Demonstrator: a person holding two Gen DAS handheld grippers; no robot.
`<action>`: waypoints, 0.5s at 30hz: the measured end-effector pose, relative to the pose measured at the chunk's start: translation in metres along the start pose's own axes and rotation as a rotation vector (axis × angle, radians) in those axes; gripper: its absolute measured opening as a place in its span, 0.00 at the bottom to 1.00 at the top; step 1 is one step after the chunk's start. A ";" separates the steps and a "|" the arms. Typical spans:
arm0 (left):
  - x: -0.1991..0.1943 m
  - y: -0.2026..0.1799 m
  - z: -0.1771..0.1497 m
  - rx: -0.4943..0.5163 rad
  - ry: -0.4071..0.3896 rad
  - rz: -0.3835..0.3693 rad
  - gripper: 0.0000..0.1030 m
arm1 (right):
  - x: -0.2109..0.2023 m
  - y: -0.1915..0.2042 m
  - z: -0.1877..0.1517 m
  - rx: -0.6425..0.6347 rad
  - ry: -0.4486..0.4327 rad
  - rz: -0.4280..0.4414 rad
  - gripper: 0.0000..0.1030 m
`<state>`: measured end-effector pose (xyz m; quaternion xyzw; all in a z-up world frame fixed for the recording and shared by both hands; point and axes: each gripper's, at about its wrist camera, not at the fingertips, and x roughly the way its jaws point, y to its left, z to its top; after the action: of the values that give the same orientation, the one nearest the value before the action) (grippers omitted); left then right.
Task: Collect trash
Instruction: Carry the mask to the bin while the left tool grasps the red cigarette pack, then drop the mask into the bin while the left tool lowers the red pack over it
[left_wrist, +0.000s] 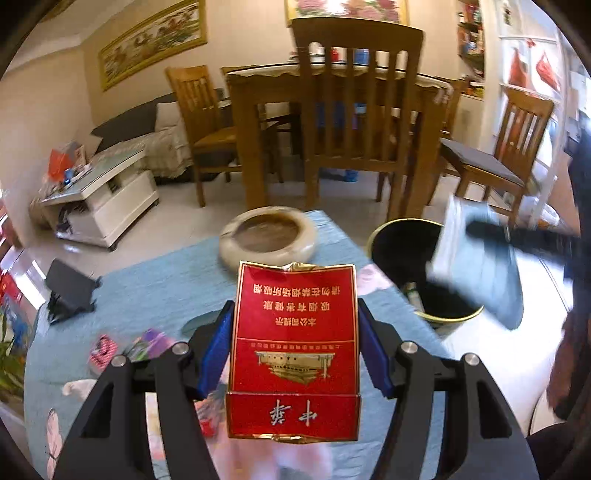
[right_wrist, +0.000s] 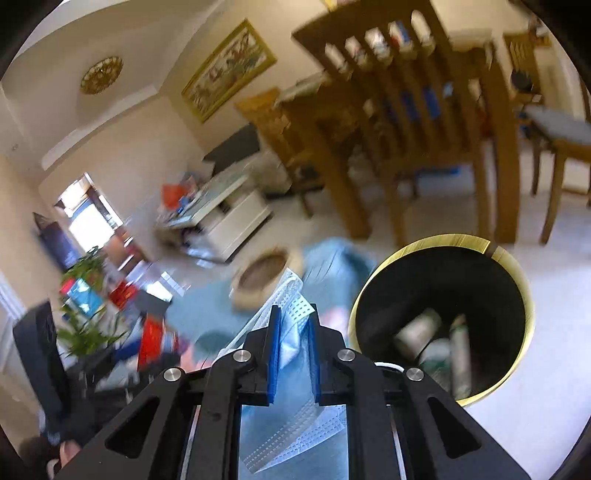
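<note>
Red cigarette pack (left_wrist: 293, 354) sits pinched between the blue pads of the left tongs (left_wrist: 295, 343), held above the blue-clothed worktop (left_wrist: 166, 288), left of the black bin (left_wrist: 424, 266). Right tongs (right_wrist: 293, 343) are pressed together on a blue face mask (right_wrist: 291, 332), just left of the bin's gold rim. Beyond the pack rests a stone ashtray (left_wrist: 267, 236).

A crumpled red cigarette pack (left_wrist: 293, 354) is sitting upside-down between blue pads; a pale blue face mask (right_wrist: 293, 341) is hanging pinched beside the gold-rimmed black bin (right_wrist: 443, 321).
</note>
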<state>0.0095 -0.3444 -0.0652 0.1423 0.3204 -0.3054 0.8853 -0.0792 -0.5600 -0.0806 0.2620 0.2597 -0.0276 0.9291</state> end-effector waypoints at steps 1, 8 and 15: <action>0.000 -0.007 0.001 0.007 -0.003 -0.002 0.61 | -0.007 -0.002 0.010 -0.018 -0.033 -0.030 0.13; 0.018 -0.042 0.015 0.042 0.008 -0.018 0.61 | -0.010 -0.025 0.031 -0.082 -0.132 -0.206 0.13; 0.038 -0.069 0.029 0.069 0.018 -0.041 0.61 | 0.028 -0.066 0.031 -0.047 -0.034 -0.294 0.19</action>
<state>0.0034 -0.4277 -0.0718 0.1688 0.3206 -0.3329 0.8706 -0.0531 -0.6296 -0.1030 0.1990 0.2802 -0.1618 0.9250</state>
